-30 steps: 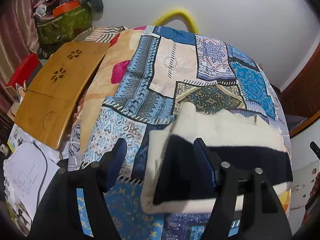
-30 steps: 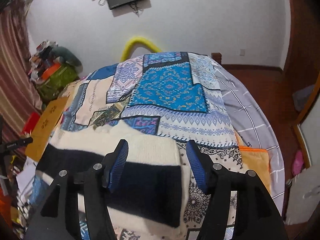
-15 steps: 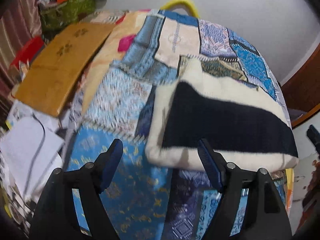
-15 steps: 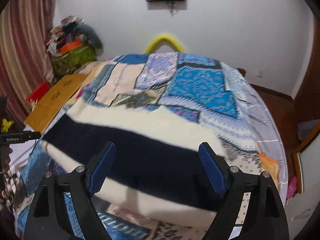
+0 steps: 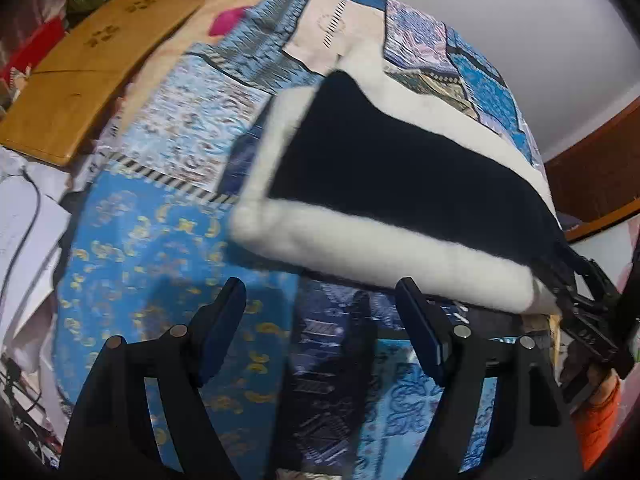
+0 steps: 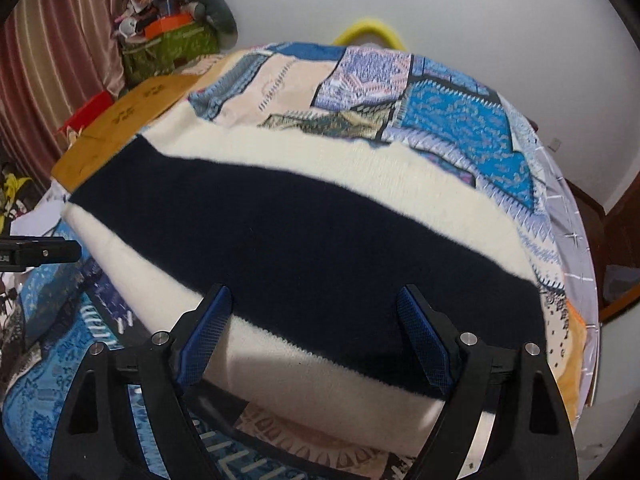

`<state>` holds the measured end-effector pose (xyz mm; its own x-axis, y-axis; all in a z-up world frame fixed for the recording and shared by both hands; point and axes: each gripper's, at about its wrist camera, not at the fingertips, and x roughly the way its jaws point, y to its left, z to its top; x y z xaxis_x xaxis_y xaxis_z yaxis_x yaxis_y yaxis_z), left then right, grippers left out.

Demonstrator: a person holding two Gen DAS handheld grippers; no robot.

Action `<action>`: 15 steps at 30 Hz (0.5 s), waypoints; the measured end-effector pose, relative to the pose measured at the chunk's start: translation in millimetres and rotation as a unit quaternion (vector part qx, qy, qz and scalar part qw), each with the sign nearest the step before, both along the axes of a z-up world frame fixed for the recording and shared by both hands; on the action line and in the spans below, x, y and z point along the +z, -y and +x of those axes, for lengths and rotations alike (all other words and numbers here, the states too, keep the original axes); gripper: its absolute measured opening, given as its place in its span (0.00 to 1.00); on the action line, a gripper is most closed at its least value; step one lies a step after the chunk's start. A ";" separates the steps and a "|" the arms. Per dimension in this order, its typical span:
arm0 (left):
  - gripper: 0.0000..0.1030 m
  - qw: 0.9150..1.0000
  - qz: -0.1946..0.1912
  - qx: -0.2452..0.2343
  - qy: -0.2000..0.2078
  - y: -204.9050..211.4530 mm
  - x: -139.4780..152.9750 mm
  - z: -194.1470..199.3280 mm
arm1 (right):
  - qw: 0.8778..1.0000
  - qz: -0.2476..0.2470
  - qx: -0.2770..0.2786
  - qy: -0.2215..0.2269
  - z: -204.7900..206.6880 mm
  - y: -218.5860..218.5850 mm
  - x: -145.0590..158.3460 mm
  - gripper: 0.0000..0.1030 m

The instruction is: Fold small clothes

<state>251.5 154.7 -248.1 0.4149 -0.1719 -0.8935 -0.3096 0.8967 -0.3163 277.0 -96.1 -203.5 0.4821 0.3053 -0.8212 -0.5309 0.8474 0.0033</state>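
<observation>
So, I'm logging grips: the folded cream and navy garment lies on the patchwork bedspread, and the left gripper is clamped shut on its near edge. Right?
Not quite. The left wrist view shows the left gripper open, holding nothing. The folded cream and navy garment does lie on the patchwork bedspread.

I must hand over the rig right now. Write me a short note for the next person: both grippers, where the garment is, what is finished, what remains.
Left gripper: open, holding nothing, just short of the near cream edge of the folded garment.
Right gripper: open, holding nothing, at the garment's near edge.
Garment: cream with a wide navy band, lying folded in a flat rectangle on the patchwork bedspread.
Done: it looks folded at least once and released.
Left: probably one more fold or a tidy-up; no other clothes to fold can be made out.
</observation>
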 end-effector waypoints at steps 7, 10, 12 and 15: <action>0.74 0.998 -0.054 -0.029 -0.003 15.1 -11.1 24.7 | 0.999 0.030 -0.012 -0.030 4.0 9.1 -6.3 0.87; 0.75 0.997 -0.075 -0.032 -0.004 13.9 -14.8 34.3 | 0.999 0.034 -0.014 -0.032 3.2 10.9 -7.1 0.88; 0.76 0.996 -0.089 -0.023 0.003 9.4 -15.9 39.3 | 0.999 0.035 -0.014 -0.033 2.0 10.9 -7.6 0.88; 0.76 0.993 -0.118 0.002 0.015 1.3 -17.4 43.7 | 0.999 0.035 -0.013 -0.035 3.1 10.3 -7.9 0.89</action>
<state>295.2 153.4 -265.5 0.4424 -0.3736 -0.8153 -0.3009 0.7946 -0.5274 280.1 -106.4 -211.4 0.4338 0.3508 -0.8299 -0.5044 0.8578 0.0989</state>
